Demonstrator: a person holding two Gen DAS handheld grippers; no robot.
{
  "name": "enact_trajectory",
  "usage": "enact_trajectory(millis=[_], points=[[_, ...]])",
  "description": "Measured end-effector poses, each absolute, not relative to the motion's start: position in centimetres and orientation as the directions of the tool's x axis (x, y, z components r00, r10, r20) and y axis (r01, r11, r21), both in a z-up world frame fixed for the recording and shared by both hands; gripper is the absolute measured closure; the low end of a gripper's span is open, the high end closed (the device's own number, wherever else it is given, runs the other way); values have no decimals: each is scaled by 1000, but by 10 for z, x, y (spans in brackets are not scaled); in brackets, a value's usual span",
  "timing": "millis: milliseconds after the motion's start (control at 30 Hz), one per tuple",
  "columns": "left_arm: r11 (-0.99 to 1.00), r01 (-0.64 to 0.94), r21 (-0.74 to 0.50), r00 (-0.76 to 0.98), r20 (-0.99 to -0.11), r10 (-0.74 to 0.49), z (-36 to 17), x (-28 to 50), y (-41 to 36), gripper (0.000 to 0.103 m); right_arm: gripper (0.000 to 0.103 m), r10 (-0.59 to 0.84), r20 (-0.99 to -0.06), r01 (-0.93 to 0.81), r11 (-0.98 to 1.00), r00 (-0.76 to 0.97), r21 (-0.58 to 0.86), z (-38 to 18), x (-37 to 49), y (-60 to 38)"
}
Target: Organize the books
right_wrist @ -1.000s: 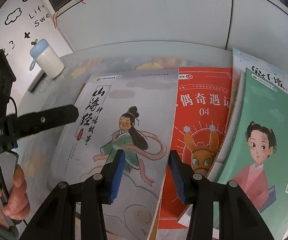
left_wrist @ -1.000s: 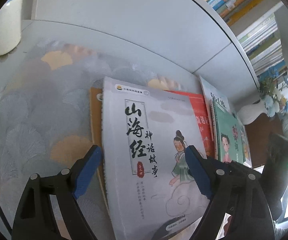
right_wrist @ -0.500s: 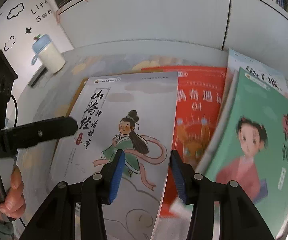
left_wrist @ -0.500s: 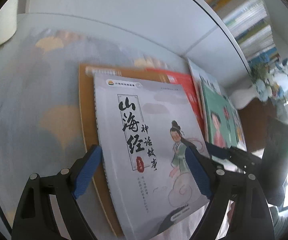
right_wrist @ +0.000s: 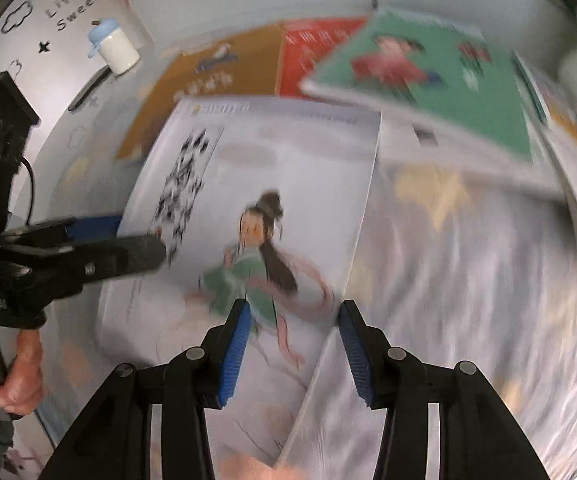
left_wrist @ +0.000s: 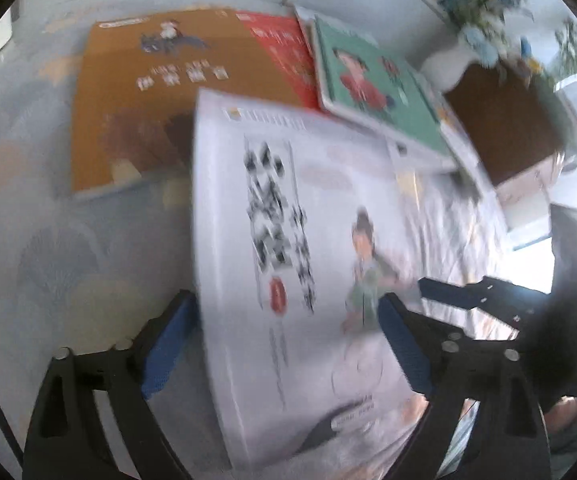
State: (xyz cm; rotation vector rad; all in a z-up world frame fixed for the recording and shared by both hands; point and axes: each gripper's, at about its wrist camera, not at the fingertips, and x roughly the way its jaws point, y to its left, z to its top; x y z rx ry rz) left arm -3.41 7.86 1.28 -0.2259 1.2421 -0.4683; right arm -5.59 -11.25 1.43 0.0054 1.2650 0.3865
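A white picture book (left_wrist: 288, 240) with a drawn girl in green lies slanted on the patterned tablecloth (left_wrist: 48, 220), clear of the other books. My left gripper (left_wrist: 284, 344) straddles its near end. Its jaws are opening, with the left pad at the book's left edge and the right pad over the cover. My right gripper (right_wrist: 292, 344) stands over the same book (right_wrist: 288, 184), jaws apart, with the book's right edge between them. Behind lie an orange book (left_wrist: 136, 92), a red book (left_wrist: 284, 56) and a green book (left_wrist: 376, 84). Both views are blurred.
A white bottle with a blue cap (right_wrist: 116, 48) stands at the back left by the wall. A brown box (left_wrist: 508, 120) and flowers (left_wrist: 488, 40) sit to the right. A hand (right_wrist: 16, 376) holds the left gripper's handle. Bare tablecloth (right_wrist: 468, 280) spreads to the right.
Both grippers have slid toward the near side with the white book between them. The orange book beneath it is now uncovered. The left jaws stand wider than before.
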Motion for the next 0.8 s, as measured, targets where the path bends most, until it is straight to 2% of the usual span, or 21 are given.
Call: enact_trajectory(millis=[67,233,300,367,467,733,800], points=[[887,226,-402,236,-861,-451,11,-41,75,1,58,294,-925,-272,935,242,227,14,-70,-120],[879,173,-444,207,-856,-473,12,-60,84,4,60,343,-906,-257,925,247,281,15,-84,-129],[869,136,-475,205,-845,-494,13,-69,90,15,62,383,-891,-245,913,244,325,15,-90,-133],[882,116,-456,215,-856,-471,13,-79,97,39,63,394,-885,-241,910,248,337,14,-98,-132],[895,105,-434,230,-865,-446,13,-86,104,56,63,403,-878,-251,906,259,342,13,-107,-132],[821,32,-570,257,-789,-558,11,-89,119,57,62,426,-856,-266,896,292,356,10,-113,-133],[677,17,-736,275,-647,-711,21,-91,127,57,61,444,-846,-257,890,294,377,9,-113,-136]])
